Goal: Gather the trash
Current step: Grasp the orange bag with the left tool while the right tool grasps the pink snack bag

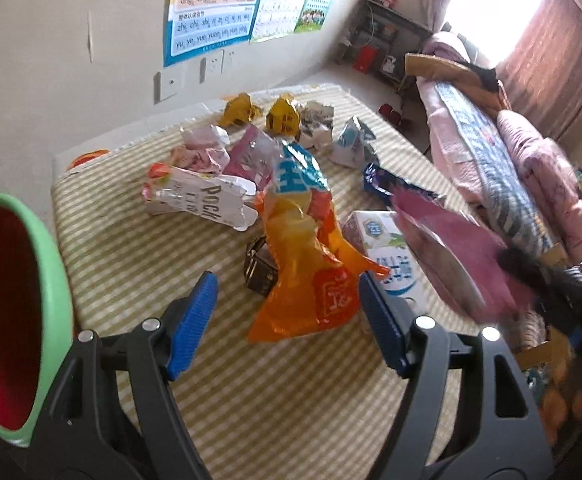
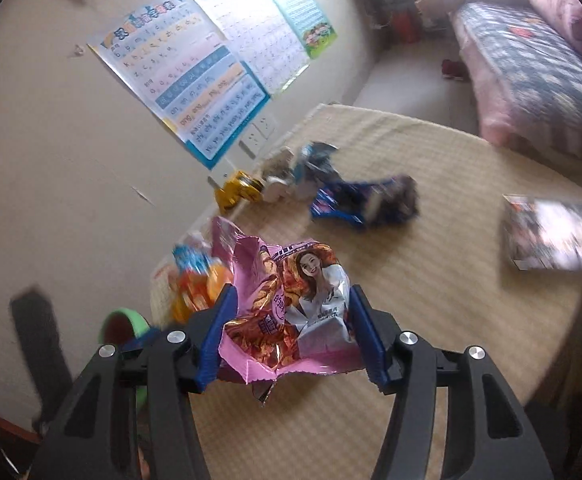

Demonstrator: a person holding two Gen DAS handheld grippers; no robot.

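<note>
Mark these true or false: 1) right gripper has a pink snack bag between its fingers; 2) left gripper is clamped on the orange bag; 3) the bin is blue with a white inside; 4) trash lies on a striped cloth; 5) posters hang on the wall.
1) True. The pink snack bag sits between the right gripper's blue pads, which press it from both sides.
2) False. The left gripper is open; the orange bag lies ahead between its fingers, ungripped.
3) False. The bin has a green rim and a red inside.
4) True. Wrappers and cartons lie on the striped cloth.
5) True. Posters hang above the wall sockets.
</note>
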